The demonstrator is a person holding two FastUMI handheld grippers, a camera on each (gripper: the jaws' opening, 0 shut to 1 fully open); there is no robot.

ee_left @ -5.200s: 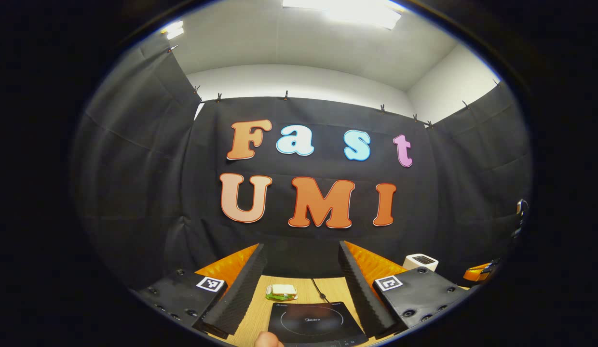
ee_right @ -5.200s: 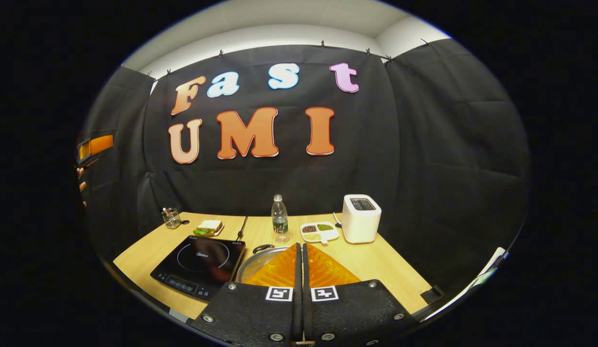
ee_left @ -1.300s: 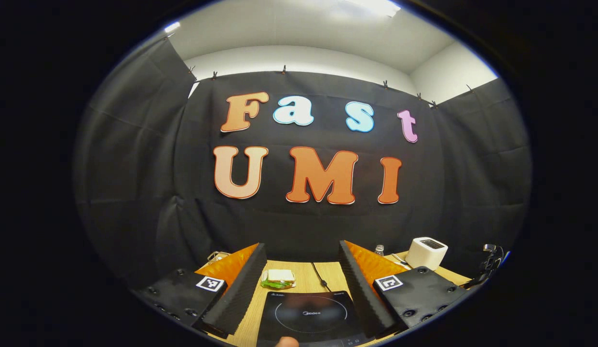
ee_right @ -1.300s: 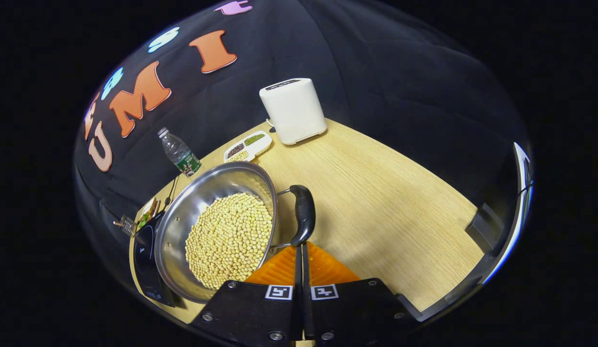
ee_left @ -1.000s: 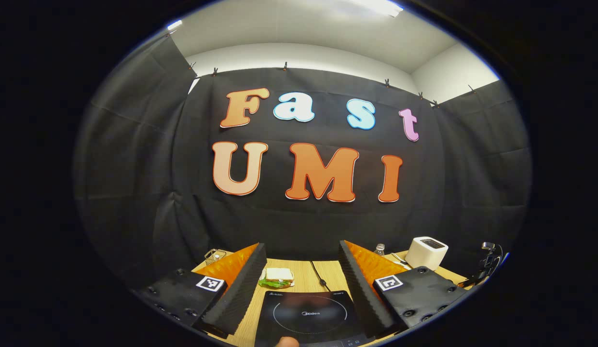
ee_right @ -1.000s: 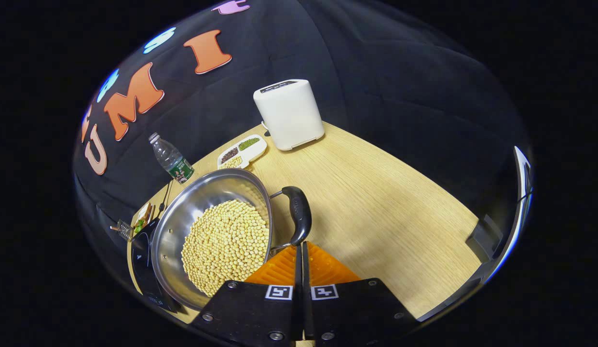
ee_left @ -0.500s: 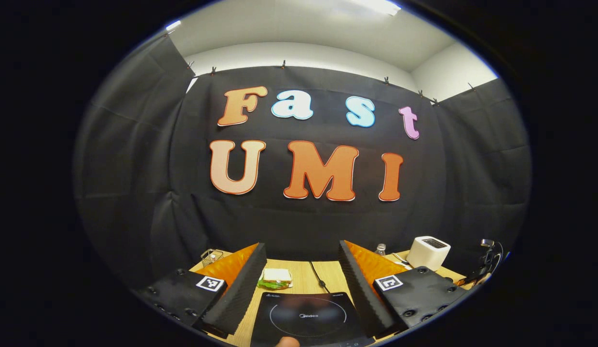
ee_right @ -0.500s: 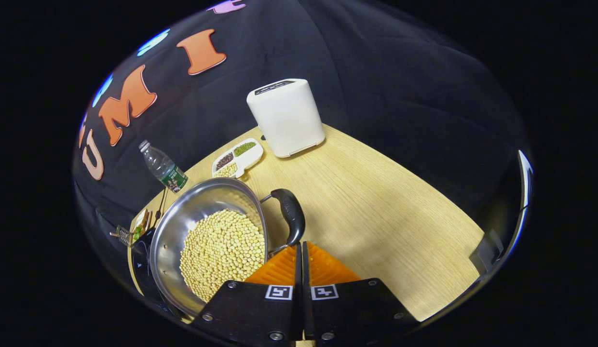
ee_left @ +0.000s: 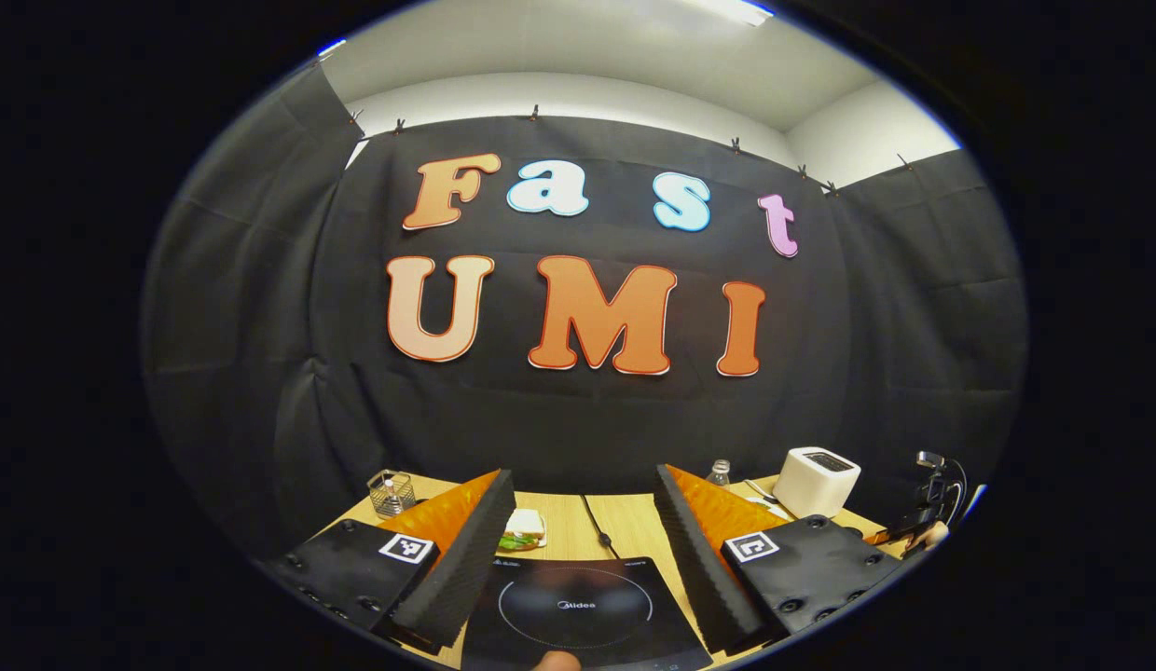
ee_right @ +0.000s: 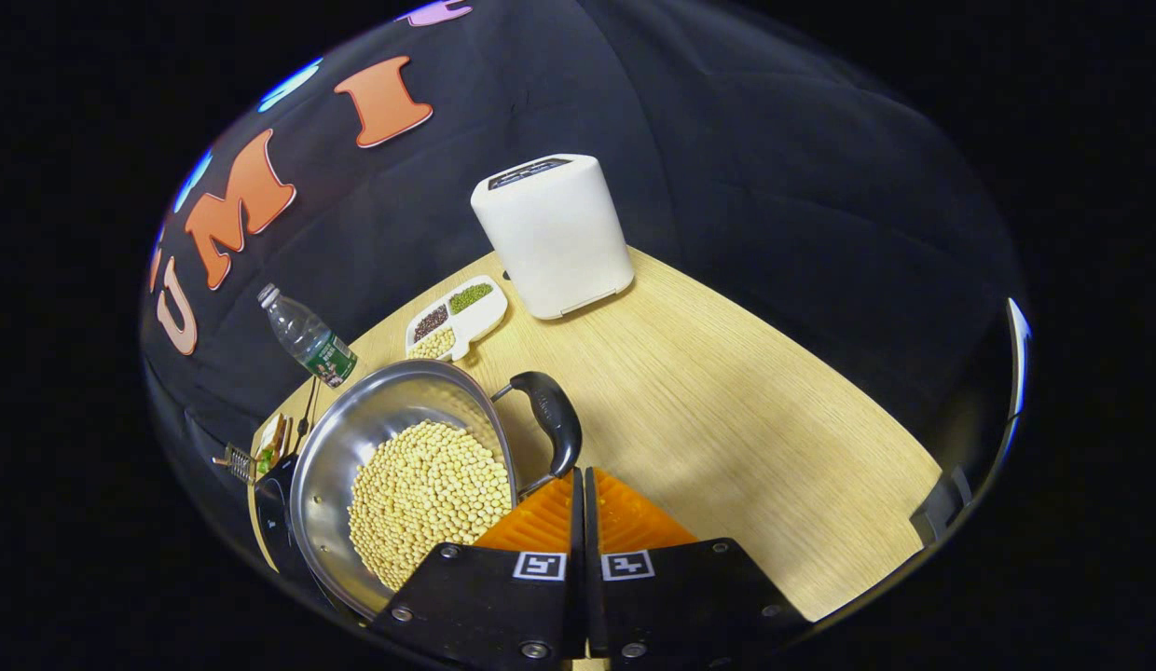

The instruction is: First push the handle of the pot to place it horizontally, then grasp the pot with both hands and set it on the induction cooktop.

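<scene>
On the wooden table (ee_right: 727, 410), the pot (ee_right: 401, 475) full of pale beans sits at about 9 o'clock of the right gripper (ee_right: 580, 480), whose fingers are pressed together with the tips right at the near end of the black handle (ee_right: 552, 417). Closed like that it works as a blunt pusher, I guess, not a grab. In the right gripper view the handle's long axis runs roughly 6 to 12, alongside the rim, so it doesn't look swung flat yet. The left gripper (ee_left: 578, 550) hangs over the induction cooktop (ee_left: 578, 610) with fingers spread wide, probably waiting for the two-handed lift.
</scene>
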